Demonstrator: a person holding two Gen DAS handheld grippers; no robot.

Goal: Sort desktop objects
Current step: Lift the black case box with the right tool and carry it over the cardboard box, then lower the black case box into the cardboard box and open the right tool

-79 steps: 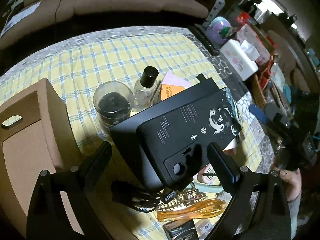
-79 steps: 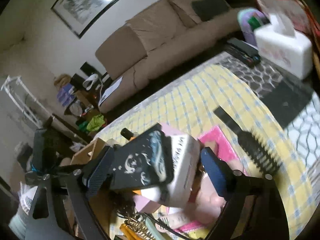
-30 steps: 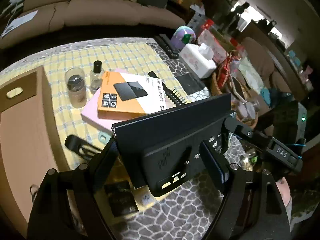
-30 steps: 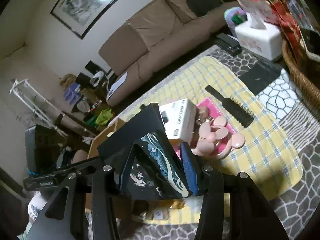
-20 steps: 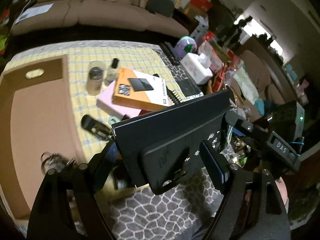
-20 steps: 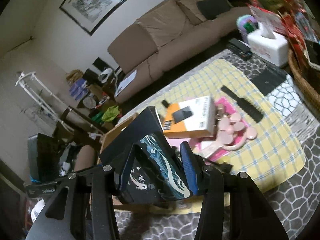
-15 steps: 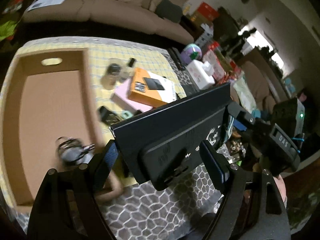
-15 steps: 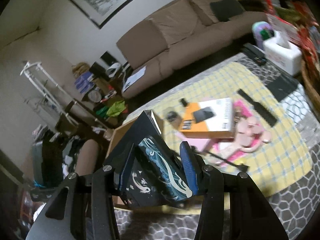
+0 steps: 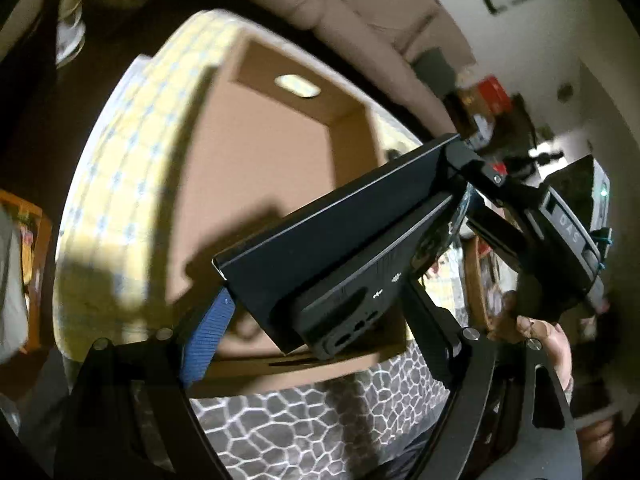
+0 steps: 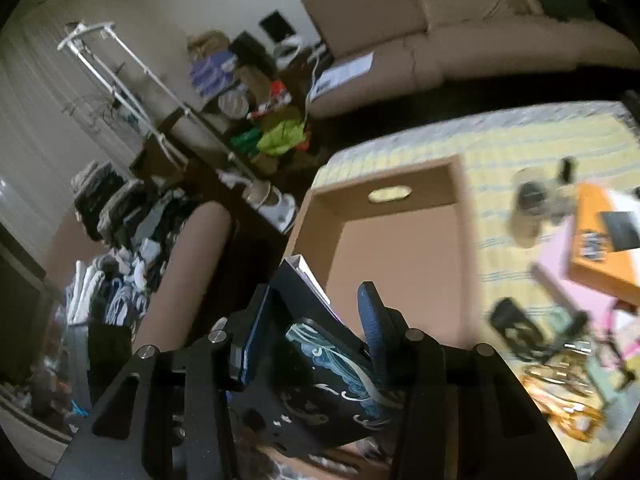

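Note:
A black flat box with a dark phone case on it (image 9: 340, 240) is held in the air between both grippers. My left gripper (image 9: 316, 308) is shut on its near end. My right gripper (image 10: 316, 320) is shut on its other end; there the case's blue-white wave print (image 10: 332, 364) shows. The box hangs over the front part of an open brown cardboard box (image 9: 256, 152), which also shows in the right wrist view (image 10: 400, 248). The cardboard box looks empty where visible.
A yellow checked cloth (image 9: 120, 160) covers the table. In the right wrist view an orange box (image 10: 600, 248), a pink item (image 10: 568, 280), a glass jar (image 10: 528, 208), black clips (image 10: 516, 324) and amber hair claws (image 10: 568, 404) lie to the right. A sofa (image 10: 440, 32) stands behind.
Both grippers have carried the black box left, from above the clutter to above the cardboard box. The views have swung left and are blurred.

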